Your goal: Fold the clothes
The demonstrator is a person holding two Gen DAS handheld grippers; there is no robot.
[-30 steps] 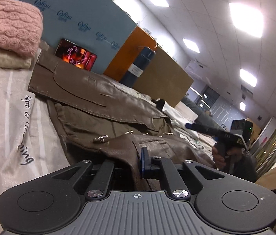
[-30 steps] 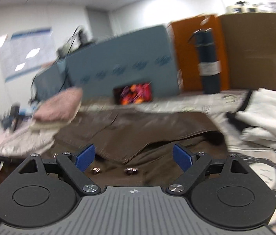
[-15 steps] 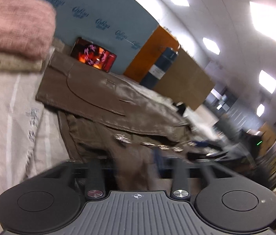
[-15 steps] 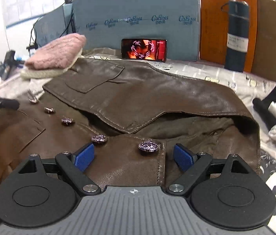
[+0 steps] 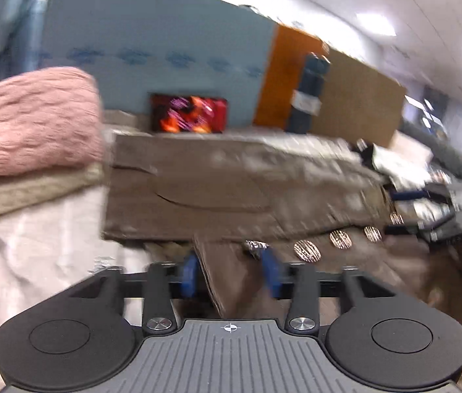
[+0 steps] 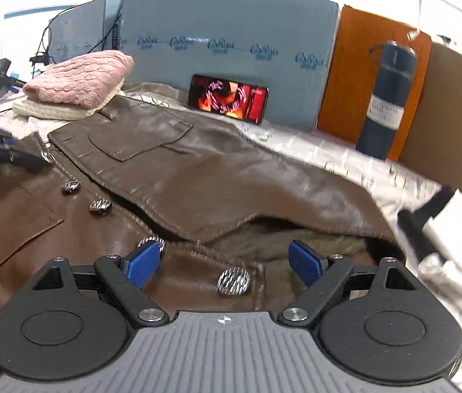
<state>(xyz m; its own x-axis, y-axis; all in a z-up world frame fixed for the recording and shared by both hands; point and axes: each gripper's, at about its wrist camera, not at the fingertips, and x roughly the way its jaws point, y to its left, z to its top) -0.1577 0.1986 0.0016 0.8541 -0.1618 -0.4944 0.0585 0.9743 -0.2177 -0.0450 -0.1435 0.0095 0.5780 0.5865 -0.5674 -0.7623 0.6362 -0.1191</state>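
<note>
A brown leather jacket with silver buttons lies spread on the light bedsheet. It also shows, blurred, in the left wrist view. My left gripper is part-open, its blue pads on either side of the jacket's front edge, which lies loose between them. My right gripper is open wide, low over the jacket front near the collar, with a button between the fingers. The left gripper's tip shows at the left of the right wrist view.
A folded pink knit on a cream knit sits at the back left. A phone leans on a blue board. A dark bottle stands by orange and brown boards. White and black clothes lie at the right.
My left gripper has opened from shut on the jacket edge and swung to face the back boards. My right gripper has moved closer over the jacket front, staying open.
</note>
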